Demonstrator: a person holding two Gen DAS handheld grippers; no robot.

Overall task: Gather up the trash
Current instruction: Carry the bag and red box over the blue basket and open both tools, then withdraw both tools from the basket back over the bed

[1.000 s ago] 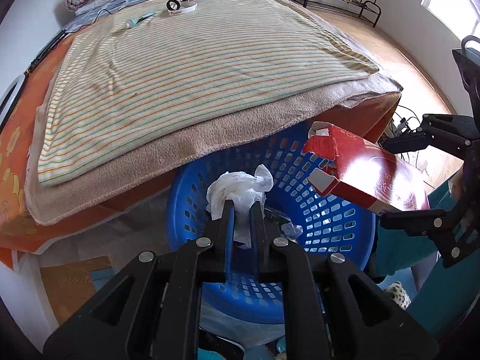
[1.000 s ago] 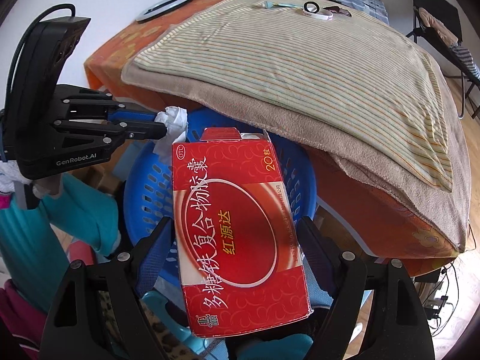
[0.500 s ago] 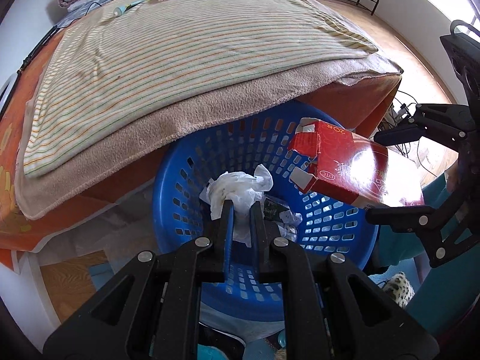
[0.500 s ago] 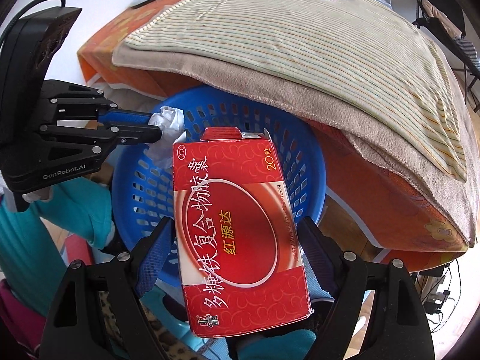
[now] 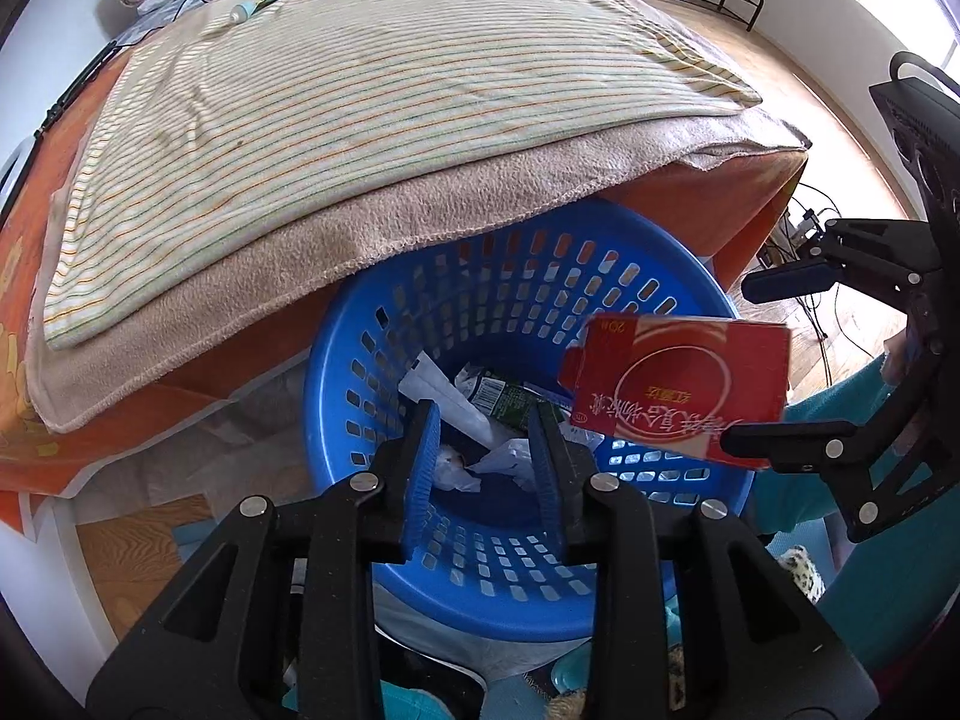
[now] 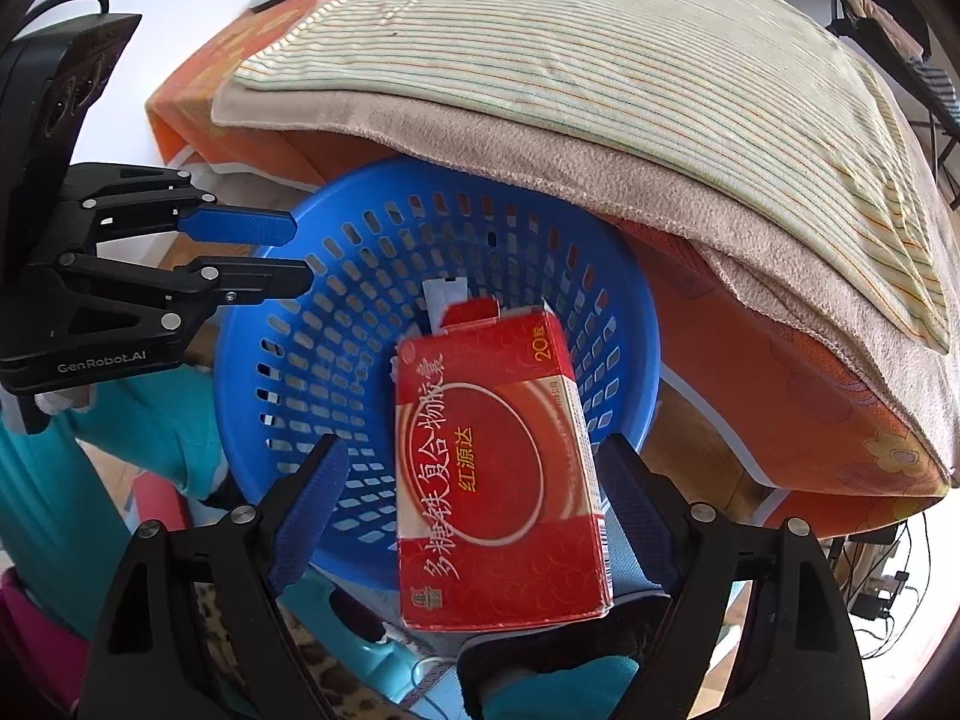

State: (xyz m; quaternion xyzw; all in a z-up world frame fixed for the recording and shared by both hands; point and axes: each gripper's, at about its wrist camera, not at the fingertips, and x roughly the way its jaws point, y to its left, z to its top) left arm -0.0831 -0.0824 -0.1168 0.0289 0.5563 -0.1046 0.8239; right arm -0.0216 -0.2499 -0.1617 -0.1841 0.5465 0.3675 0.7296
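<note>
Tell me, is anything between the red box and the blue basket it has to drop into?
Nothing visible. The red box hangs between the right gripper's open fingers, over the near rim of the blue basket. The basket's mouth is open below it; the left gripper sits off to the side, also open.

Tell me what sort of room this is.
Most likely a bedroom in a home: a bed draped with a striped cream blanket over an orange sheet, folded bedding at its far end, wooden flooring, and a perforated blue plastic basket for trash beside it.
</note>
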